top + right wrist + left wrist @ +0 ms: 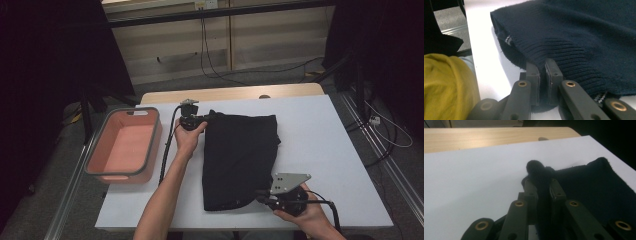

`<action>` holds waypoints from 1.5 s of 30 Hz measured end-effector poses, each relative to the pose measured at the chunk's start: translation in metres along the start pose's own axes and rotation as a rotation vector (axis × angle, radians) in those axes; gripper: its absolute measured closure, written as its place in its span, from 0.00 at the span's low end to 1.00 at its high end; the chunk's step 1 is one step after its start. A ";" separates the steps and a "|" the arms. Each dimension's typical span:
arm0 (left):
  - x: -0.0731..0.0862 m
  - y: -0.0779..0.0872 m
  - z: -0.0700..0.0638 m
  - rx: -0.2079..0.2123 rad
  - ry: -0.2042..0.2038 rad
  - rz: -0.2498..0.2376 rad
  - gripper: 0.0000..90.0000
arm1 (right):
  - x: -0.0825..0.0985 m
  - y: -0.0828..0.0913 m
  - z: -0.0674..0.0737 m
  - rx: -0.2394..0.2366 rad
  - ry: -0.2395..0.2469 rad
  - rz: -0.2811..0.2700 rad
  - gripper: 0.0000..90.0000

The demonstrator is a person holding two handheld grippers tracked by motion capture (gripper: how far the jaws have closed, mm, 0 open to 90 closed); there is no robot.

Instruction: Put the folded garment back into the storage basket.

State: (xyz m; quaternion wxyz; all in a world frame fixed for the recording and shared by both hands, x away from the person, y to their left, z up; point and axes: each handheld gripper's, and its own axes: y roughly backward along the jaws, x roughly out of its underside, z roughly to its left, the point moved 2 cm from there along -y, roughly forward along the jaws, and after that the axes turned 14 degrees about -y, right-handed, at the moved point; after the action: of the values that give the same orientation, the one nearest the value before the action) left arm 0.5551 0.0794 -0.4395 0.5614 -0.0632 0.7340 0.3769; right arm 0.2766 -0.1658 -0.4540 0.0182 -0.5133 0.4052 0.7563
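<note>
From where I sit at the controls, a dark knitted garment (240, 160) lies folded on the white table (325, 150), a little right of centre and running from the far side toward the near edge. My left gripper (202, 119) is at the garment's far left corner, its jaws nearly together and pinching a bunched tuft of the cloth, which stands up between the pads in the left gripper view (541, 182). My right gripper (260, 197) is at the near right corner, jaws likewise almost closed and clamped on the ribbed hem, as the right gripper view (544, 72) shows at close range. The person's left hand (189, 140) and right hand (312, 217) carry the tools in from the near edge. A pink bin with a grey rim (125, 145) sits on the table's left side, well apart from the garment.
</note>
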 end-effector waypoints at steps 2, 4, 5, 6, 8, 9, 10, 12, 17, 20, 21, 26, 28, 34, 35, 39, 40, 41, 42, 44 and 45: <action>-0.003 0.002 0.000 0.002 0.001 -0.013 0.89 | -0.003 0.001 0.001 0.003 0.005 -0.006 0.93; -0.005 0.004 0.000 -0.001 0.001 -0.020 0.89 | -0.006 0.001 0.002 0.005 0.012 -0.014 0.93; -0.006 0.005 -0.001 -0.001 0.002 -0.023 0.89 | -0.007 0.002 0.002 0.005 0.012 -0.019 0.93; -0.007 0.006 -0.001 -0.003 0.002 -0.027 0.89 | -0.009 0.002 0.003 0.005 0.013 -0.027 0.93; -0.009 0.008 -0.001 -0.006 0.002 -0.031 0.89 | -0.011 0.002 0.004 0.007 0.017 -0.030 0.93; -0.010 0.009 -0.002 -0.007 0.003 -0.035 0.89 | -0.012 0.003 0.005 0.008 0.022 -0.031 0.93; -0.012 0.011 -0.002 -0.007 0.002 -0.037 0.89 | -0.013 0.003 0.005 0.009 0.022 -0.036 0.93; -0.013 0.013 -0.002 -0.010 -0.002 -0.039 0.89 | -0.014 0.003 0.007 0.011 0.026 -0.038 0.93; -0.017 0.020 -0.002 -0.016 -0.010 -0.051 0.89 | -0.019 0.005 0.009 0.010 0.030 -0.055 0.93; -0.020 0.023 0.000 -0.016 -0.007 -0.060 0.89 | -0.022 0.005 0.009 0.006 0.029 -0.062 0.93; -0.021 0.024 0.001 -0.017 -0.010 -0.056 0.89 | -0.023 0.005 0.008 0.002 0.025 -0.067 0.93; -0.025 0.027 0.003 -0.023 -0.009 -0.065 0.89 | -0.029 0.005 0.007 -0.003 0.028 -0.079 0.93; -0.028 0.028 0.003 -0.023 -0.014 -0.076 0.89 | -0.031 0.005 0.007 0.001 0.029 -0.085 0.93; -0.035 0.031 0.003 -0.024 -0.017 -0.091 0.89 | -0.037 0.007 0.005 0.002 0.025 -0.105 0.93; -0.036 0.032 0.003 -0.027 -0.018 -0.091 0.89 | -0.040 0.008 0.004 0.001 0.020 -0.116 0.93; -0.040 0.035 0.005 -0.032 -0.021 -0.092 0.89 | -0.044 0.008 0.004 0.002 0.021 -0.125 0.93; -0.041 0.036 0.005 -0.034 -0.022 -0.091 0.89 | -0.045 0.008 0.004 0.000 0.021 -0.128 0.93; -0.042 0.037 0.006 -0.035 -0.018 -0.096 0.89 | -0.046 0.008 0.004 0.000 0.022 -0.129 0.93; -0.042 0.038 0.007 -0.035 -0.020 -0.092 0.89 | -0.047 0.009 0.004 -0.001 0.022 -0.135 0.93; -0.044 0.039 0.008 -0.040 -0.016 -0.097 0.89 | -0.049 0.009 0.004 -0.002 0.025 -0.137 0.93; -0.044 0.040 0.009 -0.041 -0.014 -0.101 0.89 | -0.050 0.009 0.005 -0.003 0.027 -0.140 0.93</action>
State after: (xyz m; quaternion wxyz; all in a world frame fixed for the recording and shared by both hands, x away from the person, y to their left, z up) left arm 0.5573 0.0989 -0.3823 0.5835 -0.1090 0.7179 0.3636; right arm 0.2929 -0.1495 -0.4085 0.0646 -0.5503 0.3674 0.7470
